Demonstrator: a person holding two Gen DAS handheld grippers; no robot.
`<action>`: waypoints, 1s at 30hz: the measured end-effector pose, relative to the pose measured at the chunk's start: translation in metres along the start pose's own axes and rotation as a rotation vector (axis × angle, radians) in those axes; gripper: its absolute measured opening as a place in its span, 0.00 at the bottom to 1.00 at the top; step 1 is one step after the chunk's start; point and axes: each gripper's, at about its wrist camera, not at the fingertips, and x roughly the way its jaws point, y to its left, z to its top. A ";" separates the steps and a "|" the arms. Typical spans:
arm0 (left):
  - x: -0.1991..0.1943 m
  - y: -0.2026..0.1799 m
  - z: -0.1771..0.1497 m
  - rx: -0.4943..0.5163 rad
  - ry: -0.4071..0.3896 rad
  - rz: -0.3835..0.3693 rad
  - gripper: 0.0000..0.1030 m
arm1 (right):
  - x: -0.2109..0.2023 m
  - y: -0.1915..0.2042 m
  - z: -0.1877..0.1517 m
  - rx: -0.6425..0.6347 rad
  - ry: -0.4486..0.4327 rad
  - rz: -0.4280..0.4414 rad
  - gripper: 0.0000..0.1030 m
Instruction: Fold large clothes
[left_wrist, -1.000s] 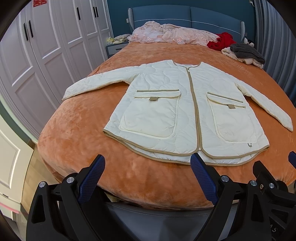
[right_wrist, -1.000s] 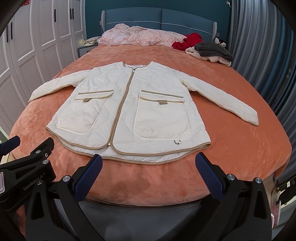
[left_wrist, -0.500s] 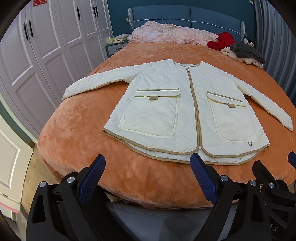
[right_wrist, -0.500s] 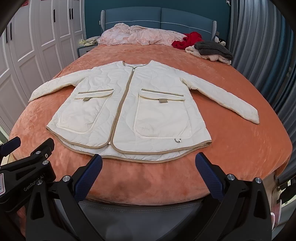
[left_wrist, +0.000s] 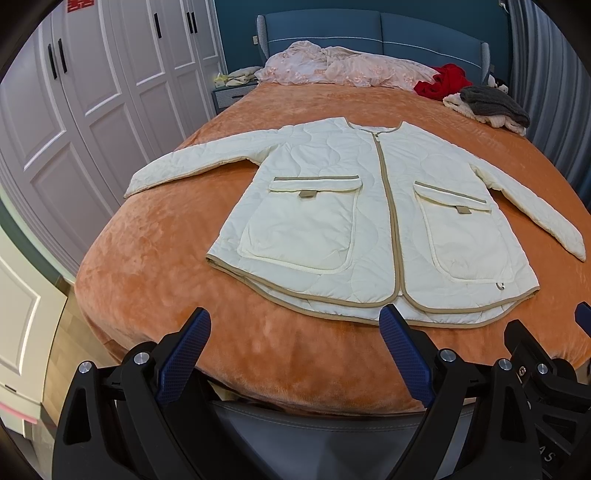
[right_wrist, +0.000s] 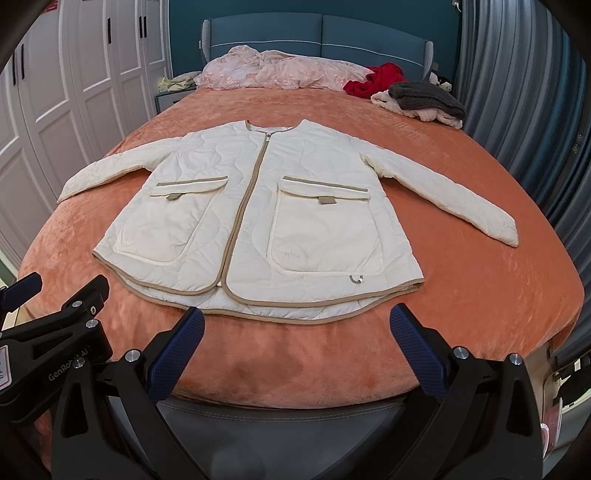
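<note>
Item: cream quilted jacket (left_wrist: 373, 221), zipped, tan-trimmed, laid flat and face up on the orange bedspread (left_wrist: 155, 280). The collar is pointed toward 12 o'clock and the curved hem toward 6 o'clock. Both sleeves are spread out: one toward 9 o'clock, the other angled toward 4 o'clock. Two large patch pockets with flaps are seen on the front, one on each side of the zip.

Left gripper (left_wrist: 295, 325): blue-padded fingers are held wide apart, nothing between them. It is held above the foot edge of the bed, short of the hem; no contact with the jacket is seen.

Right gripper (right_wrist: 295, 325): fingers likewise spread wide and empty, just short of the hem at 6 o'clock. The left gripper's body is visible at 8 o'clock in the right wrist view.

Surroundings: a blue headboard (right_wrist: 317, 33) at 12 o'clock; a pink crumpled blanket (right_wrist: 273, 70) below it; a red garment (right_wrist: 376, 77) and a grey knit on cream clothing (right_wrist: 424, 96) at 1 o'clock; white wardrobe doors (left_wrist: 92, 96) at 10 o'clock; a grey pleated curtain (right_wrist: 517, 92) at 2 o'clock.
</note>
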 end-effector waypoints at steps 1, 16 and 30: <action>0.000 0.000 -0.001 0.000 0.000 -0.001 0.86 | 0.000 0.000 0.000 -0.001 0.001 0.000 0.95; 0.002 0.003 -0.004 -0.002 0.002 0.001 0.85 | 0.000 0.001 0.000 -0.001 0.002 0.002 0.95; 0.003 0.004 -0.005 0.000 0.001 0.002 0.85 | 0.001 0.002 -0.001 -0.002 0.004 0.001 0.95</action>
